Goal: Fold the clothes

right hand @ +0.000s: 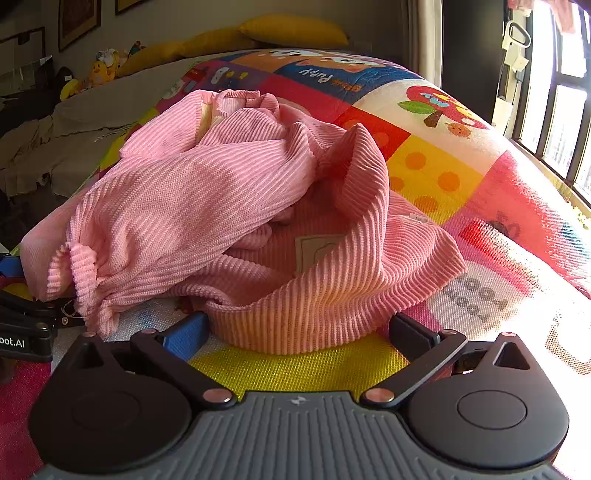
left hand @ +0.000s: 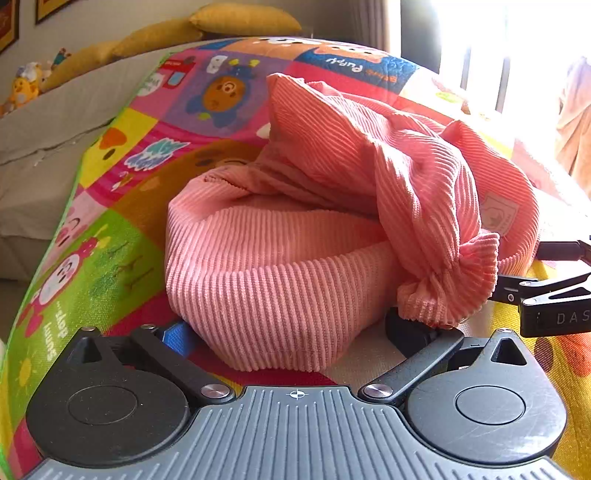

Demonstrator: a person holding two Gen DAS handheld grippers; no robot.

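Crumpled pink ribbed garment (left hand: 295,236) heaped on a cartoon-print play mat (left hand: 110,258).

A gathered cuff (left hand: 461,284) droops at the heap's near edge. The left gripper (left hand: 295,332) has its jaws spread wide either side of the fabric's front fold, pads not pressing. The right gripper (right hand: 299,336) is likewise splayed around the hem, released. Beyond lie yellow cushions (right hand: 291,31) and a bright window (right hand: 561,122).

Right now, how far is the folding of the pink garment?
Done: nothing; the pink ribbed garment lies crumpled on the colourful mat. In hand: left gripper and right gripper are open at its near edge, gripping nothing. Left: spreading it flat and every fold.
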